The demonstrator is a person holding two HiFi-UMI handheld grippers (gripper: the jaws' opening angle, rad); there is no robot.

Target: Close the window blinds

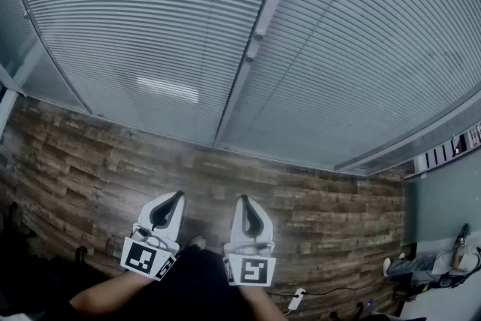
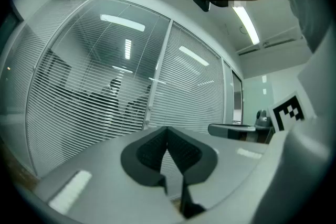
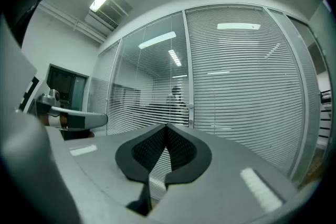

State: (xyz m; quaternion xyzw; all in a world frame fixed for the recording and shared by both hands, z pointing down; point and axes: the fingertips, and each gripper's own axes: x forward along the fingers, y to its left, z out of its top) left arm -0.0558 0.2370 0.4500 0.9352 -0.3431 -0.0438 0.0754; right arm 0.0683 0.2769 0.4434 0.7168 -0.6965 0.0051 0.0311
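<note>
Two glass panels with horizontal slatted blinds (image 1: 143,34) fill the wall ahead, left and right of a pale upright frame post (image 1: 259,19). Two small knobs (image 1: 254,45) sit on that post. The slats (image 2: 89,92) stand partly open, and figures in the room behind show through them. My left gripper (image 1: 177,195) and right gripper (image 1: 243,199) are held level side by side, well short of the glass. Both are shut with nothing between the pads (image 2: 181,147), (image 3: 181,147). Each gripper view shows the other gripper at its side (image 2: 236,130), (image 3: 73,119).
Wood-pattern floor (image 1: 90,169) runs from me to the foot of the glass. A white power strip (image 1: 295,300) with a cable lies at the lower right. A seated person's legs and shoes (image 1: 421,265) are at the far right. My own shoe (image 1: 197,242) shows between the grippers.
</note>
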